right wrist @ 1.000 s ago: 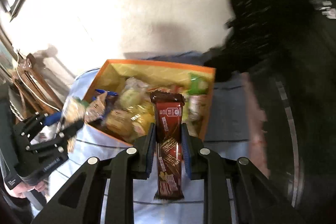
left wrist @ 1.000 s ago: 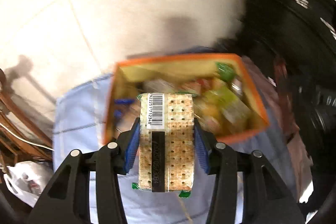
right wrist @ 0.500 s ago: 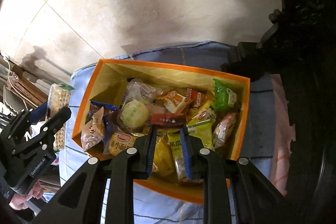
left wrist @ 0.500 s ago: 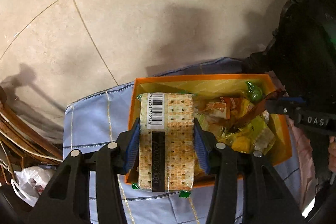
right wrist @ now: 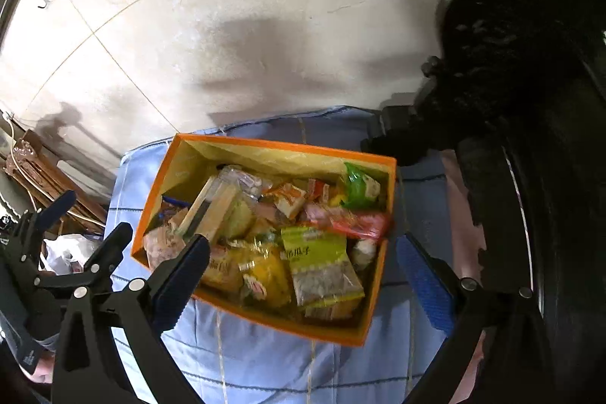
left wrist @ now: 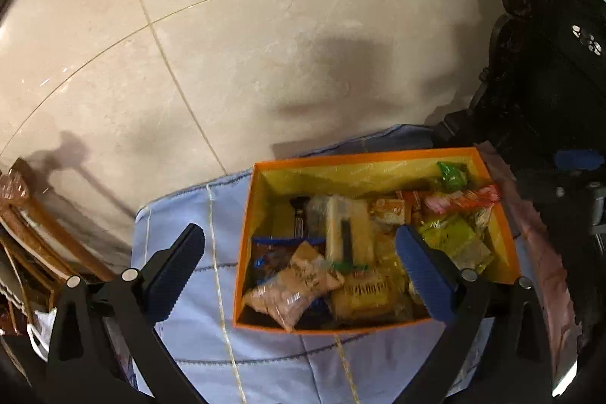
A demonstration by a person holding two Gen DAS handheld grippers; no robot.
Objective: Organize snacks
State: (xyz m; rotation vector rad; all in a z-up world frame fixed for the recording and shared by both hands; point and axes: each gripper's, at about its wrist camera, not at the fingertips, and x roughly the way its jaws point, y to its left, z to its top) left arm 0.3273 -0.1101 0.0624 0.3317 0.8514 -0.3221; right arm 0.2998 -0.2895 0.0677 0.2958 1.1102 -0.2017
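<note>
Left wrist view: left gripper (left wrist: 299,252) fingers spread wide, empty, above the orange box (left wrist: 352,159) of snacks on the blue cloth (left wrist: 181,214). Cracker pack (left wrist: 346,230) lies inside. Right gripper (right wrist: 301,254) likewise wide.

Both the left gripper (left wrist: 299,264) and right gripper (right wrist: 303,271) hover empty, fingers spread wide.

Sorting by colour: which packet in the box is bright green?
The small green packet in the orange box's far right corner; the seed packet beside it is yellow-green.
</note>
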